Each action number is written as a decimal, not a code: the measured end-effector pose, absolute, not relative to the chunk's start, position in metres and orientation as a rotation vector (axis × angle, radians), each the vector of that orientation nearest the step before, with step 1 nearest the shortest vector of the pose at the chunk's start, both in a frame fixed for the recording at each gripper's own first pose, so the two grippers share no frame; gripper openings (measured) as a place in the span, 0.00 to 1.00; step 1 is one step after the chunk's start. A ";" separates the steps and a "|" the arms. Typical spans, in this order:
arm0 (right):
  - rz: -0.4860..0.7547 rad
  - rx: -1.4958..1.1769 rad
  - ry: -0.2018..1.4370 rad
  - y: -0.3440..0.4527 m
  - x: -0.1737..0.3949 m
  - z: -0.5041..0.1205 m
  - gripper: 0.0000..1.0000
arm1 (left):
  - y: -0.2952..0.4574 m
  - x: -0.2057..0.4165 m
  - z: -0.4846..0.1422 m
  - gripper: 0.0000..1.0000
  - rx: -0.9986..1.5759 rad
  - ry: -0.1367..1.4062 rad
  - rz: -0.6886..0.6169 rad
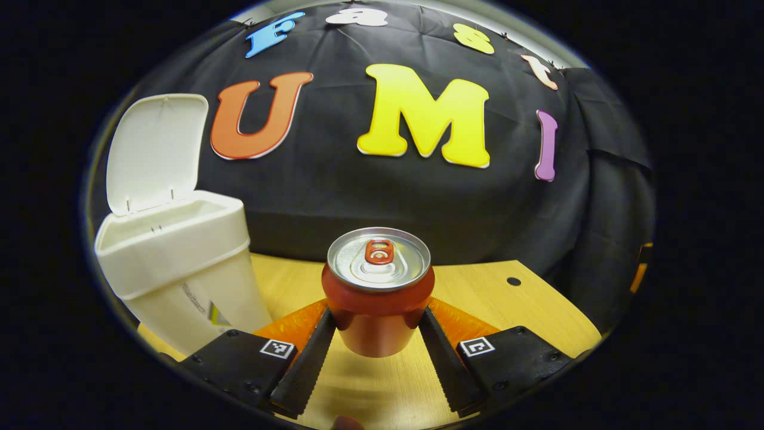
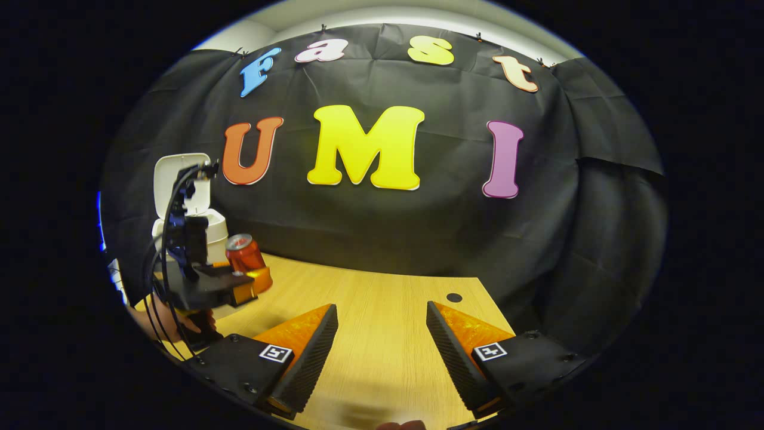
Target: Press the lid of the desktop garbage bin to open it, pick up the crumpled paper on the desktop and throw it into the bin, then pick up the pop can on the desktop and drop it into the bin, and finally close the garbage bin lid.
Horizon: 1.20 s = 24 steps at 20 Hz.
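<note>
A red pop can [image 1: 378, 292] with a silver top hangs upright above the wooden table, and my left gripper [image 1: 378, 325] is shut on its sides. The white garbage bin [image 1: 179, 263] stands to the left of the can with its lid [image 1: 156, 152] swung up and open. In the right gripper view the left gripper [image 2: 253, 278] holds the same can [image 2: 243, 254] just in front of the bin [image 2: 212, 230], with a hand below it. My right gripper [image 2: 382, 322] stands open over bare table, nothing between its fingers.
The wooden table [image 2: 382, 310] has a small dark hole [image 2: 454, 297] near its far right edge. The black cloth wall closes off the back. Cables run up from the left gripper's body [image 2: 179, 239].
</note>
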State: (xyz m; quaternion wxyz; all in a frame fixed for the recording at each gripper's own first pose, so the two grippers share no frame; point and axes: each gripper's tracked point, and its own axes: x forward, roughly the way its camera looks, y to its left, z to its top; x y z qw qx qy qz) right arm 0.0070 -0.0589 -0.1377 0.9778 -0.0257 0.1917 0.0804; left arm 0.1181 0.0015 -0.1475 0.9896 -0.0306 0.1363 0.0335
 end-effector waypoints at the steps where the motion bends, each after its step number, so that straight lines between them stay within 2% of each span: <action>1: 0.164 -0.046 0.377 -0.057 0.005 -0.134 0.94 | 0.011 0.116 -0.128 0.85 -0.063 0.243 0.080; 7: 0.194 -0.019 0.352 -0.037 0.006 -0.121 0.94 | 0.110 0.115 -0.049 0.84 -0.013 0.136 0.244; 13: 0.247 -0.010 0.344 -0.010 0.001 -0.115 0.94 | 0.204 0.093 -0.057 0.84 0.019 0.260 0.418; 19: 0.256 -0.005 0.337 -0.001 0.003 -0.112 0.94 | 0.227 0.083 -0.077 0.87 0.039 0.358 0.457; 20: 0.258 -0.002 0.340 0.000 0.003 -0.112 0.94 | 0.226 0.082 -0.078 0.92 0.038 0.366 0.456; 24: 0.266 0.013 0.345 0.004 0.004 -0.111 0.94 | 0.223 0.080 -0.058 0.95 0.036 0.317 0.499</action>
